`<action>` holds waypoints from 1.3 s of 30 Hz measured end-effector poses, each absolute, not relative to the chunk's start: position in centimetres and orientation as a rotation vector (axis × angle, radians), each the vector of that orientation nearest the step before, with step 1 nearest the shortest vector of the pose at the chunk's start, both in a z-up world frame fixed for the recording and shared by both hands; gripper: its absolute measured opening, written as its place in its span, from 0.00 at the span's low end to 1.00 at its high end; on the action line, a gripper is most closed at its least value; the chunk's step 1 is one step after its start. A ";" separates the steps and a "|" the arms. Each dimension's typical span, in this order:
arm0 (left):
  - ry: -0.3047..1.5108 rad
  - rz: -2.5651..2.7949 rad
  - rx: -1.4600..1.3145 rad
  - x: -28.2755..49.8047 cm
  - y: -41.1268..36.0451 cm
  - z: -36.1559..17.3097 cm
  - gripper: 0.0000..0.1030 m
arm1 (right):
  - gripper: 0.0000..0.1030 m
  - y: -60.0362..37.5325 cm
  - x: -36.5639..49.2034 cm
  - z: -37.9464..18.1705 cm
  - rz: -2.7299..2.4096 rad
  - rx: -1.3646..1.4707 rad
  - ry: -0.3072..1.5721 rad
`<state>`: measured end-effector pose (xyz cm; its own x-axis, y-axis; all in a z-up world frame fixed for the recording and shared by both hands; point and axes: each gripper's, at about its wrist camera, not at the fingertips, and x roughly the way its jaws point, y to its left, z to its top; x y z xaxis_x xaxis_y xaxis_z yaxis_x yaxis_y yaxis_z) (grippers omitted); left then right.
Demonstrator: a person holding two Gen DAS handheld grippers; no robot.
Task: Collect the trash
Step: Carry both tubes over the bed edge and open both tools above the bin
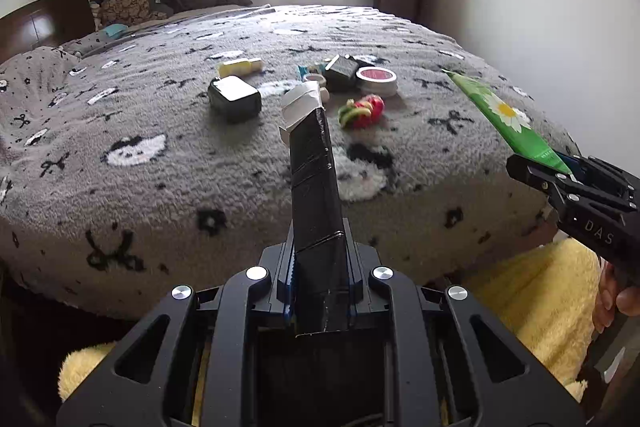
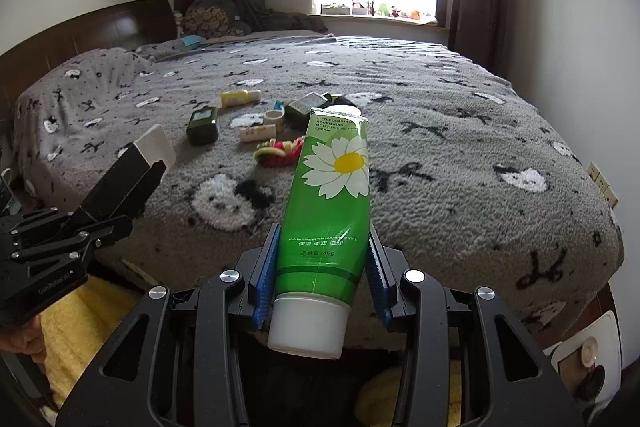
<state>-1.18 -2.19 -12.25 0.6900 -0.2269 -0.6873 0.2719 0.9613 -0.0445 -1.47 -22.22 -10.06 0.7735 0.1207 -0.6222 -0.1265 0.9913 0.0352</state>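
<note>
1. Jaws of the right gripper (image 2: 322, 271) clamp a green hand-cream tube (image 2: 330, 203), cap nearest, long axis pointing far over the bed (image 2: 460, 163).
2. Left gripper (image 1: 318, 267) jaws pinch a black box (image 1: 314, 183) lengthwise, white end far.

the green tube (image 2: 330, 195) clamped between the right gripper (image 2: 325, 267)'s fingers carries the clearest print: at its far end, white capitals read "little camomile nourishing moisturizing hand cream", the last letters cut off at the tube's edge. nearer the fingers, under the daisy, a fine line reads "moisturizing, gentle and moisturizing", then chinese characters too small to make out, then "80g". the left gripper (image 2: 44, 255), off to the right gripper's left, bears "genrobot.ai" on its body. seen from the left wrist, the right gripper's body shows "das".
</note>
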 end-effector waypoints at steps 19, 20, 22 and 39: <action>1.058 -0.342 0.076 -1.6 -3.7 -22.1 0.22 | 0.40 -18.9 -2.0 -19.6 0.233 0.011 0.986; 1.071 -0.346 0.075 -1.5 -3.7 -22.5 0.25 | 0.40 -18.8 -2.0 -19.8 0.236 0.013 0.997; 1.091 -0.351 0.074 -1.4 -3.7 -23.0 0.30 | 0.40 -18.8 -1.7 -20.1 0.236 0.014 1.016; 1.056 -0.312 0.123 -0.7 -3.0 -21.7 0.56 | 0.61 -20.3 -0.8 -18.8 0.184 0.022 0.956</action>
